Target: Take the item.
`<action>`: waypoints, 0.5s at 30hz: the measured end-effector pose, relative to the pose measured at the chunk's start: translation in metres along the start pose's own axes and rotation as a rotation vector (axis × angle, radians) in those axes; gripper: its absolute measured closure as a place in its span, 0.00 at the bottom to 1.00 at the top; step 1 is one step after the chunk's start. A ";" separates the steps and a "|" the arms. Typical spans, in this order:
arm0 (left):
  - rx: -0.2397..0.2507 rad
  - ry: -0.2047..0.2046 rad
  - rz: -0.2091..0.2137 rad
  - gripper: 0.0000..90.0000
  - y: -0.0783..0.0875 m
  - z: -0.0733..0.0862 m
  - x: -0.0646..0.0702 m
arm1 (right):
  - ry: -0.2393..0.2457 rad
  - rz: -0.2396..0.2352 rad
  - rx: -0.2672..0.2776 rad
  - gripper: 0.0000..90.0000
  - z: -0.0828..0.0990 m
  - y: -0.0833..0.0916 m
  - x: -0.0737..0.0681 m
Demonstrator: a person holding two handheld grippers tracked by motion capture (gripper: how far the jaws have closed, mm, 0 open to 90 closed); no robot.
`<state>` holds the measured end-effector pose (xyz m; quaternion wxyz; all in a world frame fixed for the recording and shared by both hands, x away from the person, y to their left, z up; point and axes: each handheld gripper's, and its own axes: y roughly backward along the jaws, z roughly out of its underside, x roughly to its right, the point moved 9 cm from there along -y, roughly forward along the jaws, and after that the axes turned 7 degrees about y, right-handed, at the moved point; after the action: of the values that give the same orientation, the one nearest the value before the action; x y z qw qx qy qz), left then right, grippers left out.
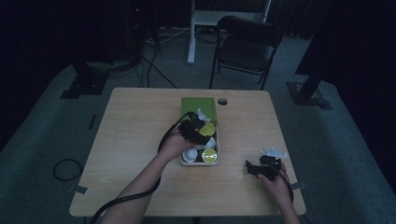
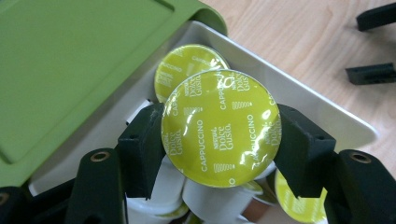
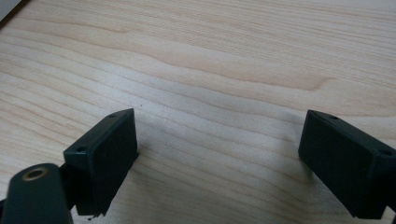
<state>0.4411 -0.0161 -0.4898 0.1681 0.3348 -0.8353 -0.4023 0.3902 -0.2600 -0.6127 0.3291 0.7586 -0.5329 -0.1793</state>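
- Left gripper (image 2: 219, 135) fingers clamp a capsule (image 2: 220, 127) at its 9 and 3 o'clock edges, probably just above the tray (image 2: 322, 107).
- Right gripper (image 3: 219, 158) fingers stand apart over the table (image 3: 210, 70).

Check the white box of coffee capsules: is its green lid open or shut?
Open. The green lid lies folded back flat beyond the white box, leaving the capsules uncovered; the left gripper clamps one capsule above them.

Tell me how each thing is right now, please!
Left gripper: shut on the held capsule.
Held capsule: gripped at its rim, foil lid sealed.
Right gripper: open, holding nothing, above the table.
Box: open, more capsules inside.
Green lid: folded back.
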 end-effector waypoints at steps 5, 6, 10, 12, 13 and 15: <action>0.000 -0.015 -0.001 0.43 0.009 0.001 0.002 | 0.000 0.000 0.000 0.12 0.000 0.000 0.000; 0.000 -0.014 0.002 0.43 0.012 0.001 0.002 | 0.000 0.000 0.000 0.12 0.000 0.000 0.000; 0.009 -0.009 0.000 0.43 0.022 0.003 0.000 | 0.000 0.000 0.000 0.12 0.000 0.000 0.000; 0.010 -0.012 0.000 0.43 0.026 0.004 -0.001 | 0.000 0.000 0.000 0.12 0.000 0.000 0.000; 0.015 -0.015 -0.007 0.43 0.028 0.004 -0.001 | 0.000 0.000 0.000 0.12 0.000 0.000 0.000; 0.011 -0.014 -0.007 0.43 0.031 0.006 -0.002 | 0.000 0.000 0.000 0.12 0.000 0.000 0.000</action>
<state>0.4263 0.0030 -0.4695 0.1589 0.3357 -0.8375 -0.4008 0.3902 -0.2599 -0.6127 0.3291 0.7586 -0.5329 -0.1795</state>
